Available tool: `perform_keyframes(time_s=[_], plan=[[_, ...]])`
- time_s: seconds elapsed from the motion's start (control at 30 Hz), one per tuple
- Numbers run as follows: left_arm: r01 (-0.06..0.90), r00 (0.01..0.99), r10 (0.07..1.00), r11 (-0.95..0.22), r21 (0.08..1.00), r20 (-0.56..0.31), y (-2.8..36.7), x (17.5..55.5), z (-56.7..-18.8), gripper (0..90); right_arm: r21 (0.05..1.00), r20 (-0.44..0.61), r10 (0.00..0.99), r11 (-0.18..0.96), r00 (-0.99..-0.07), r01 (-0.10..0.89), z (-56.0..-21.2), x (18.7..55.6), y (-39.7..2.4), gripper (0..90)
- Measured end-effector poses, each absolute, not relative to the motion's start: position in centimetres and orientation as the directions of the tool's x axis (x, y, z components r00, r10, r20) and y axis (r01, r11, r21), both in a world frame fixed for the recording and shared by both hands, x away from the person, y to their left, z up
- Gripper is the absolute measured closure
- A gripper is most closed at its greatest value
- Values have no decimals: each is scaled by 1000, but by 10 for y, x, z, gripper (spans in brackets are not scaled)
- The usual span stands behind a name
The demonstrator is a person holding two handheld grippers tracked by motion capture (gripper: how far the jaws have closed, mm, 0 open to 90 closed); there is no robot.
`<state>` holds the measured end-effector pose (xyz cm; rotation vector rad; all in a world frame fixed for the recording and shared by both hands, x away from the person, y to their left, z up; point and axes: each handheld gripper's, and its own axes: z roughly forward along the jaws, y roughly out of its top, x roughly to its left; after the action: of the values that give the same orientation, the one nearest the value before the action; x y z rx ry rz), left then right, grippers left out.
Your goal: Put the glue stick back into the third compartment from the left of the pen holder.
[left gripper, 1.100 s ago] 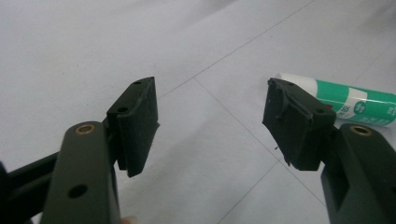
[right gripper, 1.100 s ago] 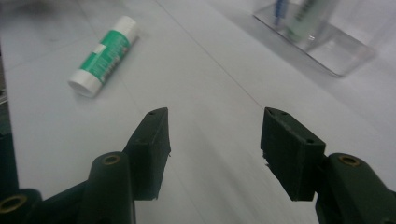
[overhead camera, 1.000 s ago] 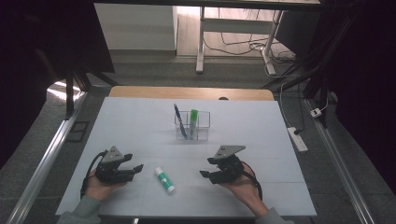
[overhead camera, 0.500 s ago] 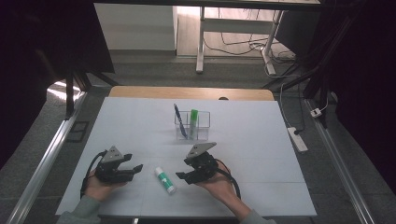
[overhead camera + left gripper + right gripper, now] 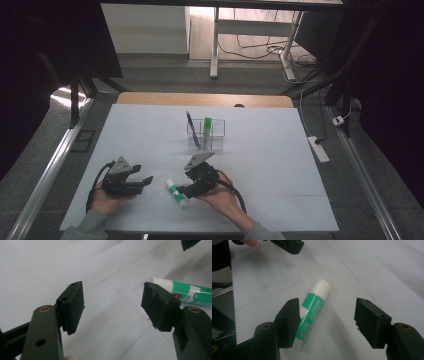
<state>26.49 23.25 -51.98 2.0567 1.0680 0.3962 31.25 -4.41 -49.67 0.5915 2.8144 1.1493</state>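
1. Where the white table (image 5: 280, 150) is marked by thin lines, a green-and-white glue stick (image 5: 178, 193) lies flat on its side near the front edge, between the two hands.
2. The right gripper (image 5: 325, 322) hovers just over it, its jaws having just been opening; the stick lies below the gap, near one jaw, unpressed.
3. The left gripper (image 5: 112, 307) sits beside the stick, jaws spread wide around nothing.
4. Farther back stands a clear holder (image 5: 217, 136) with a blue pen (image 5: 192, 129) and a green-capped marker (image 5: 207, 126).
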Motion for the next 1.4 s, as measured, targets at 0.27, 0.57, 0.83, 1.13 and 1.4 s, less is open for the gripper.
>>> perform_keyframes(time_s=[0.27,0.57,0.83,1.13,1.4], plan=[[559,601,796,-353,750,-73,233,265,-521,341,670,112,355,663,-928,334,-502,314,-27,357],[561,600,796,-354,748,-73,234,266,-521,338,636,96,352,698,-931,329,-513,317,-6,351],[562,599,798,-354,748,-73,235,266,-522,337,604,84,366,721,-927,340,-523,320,5,352],[563,600,797,-358,745,-70,234,266,-523,336,564,62,395,744,-917,359,-523,318,10,524],[565,600,797,-360,743,-70,235,266,-523,336,549,72,411,744,-909,380,-521,322,8,646]])
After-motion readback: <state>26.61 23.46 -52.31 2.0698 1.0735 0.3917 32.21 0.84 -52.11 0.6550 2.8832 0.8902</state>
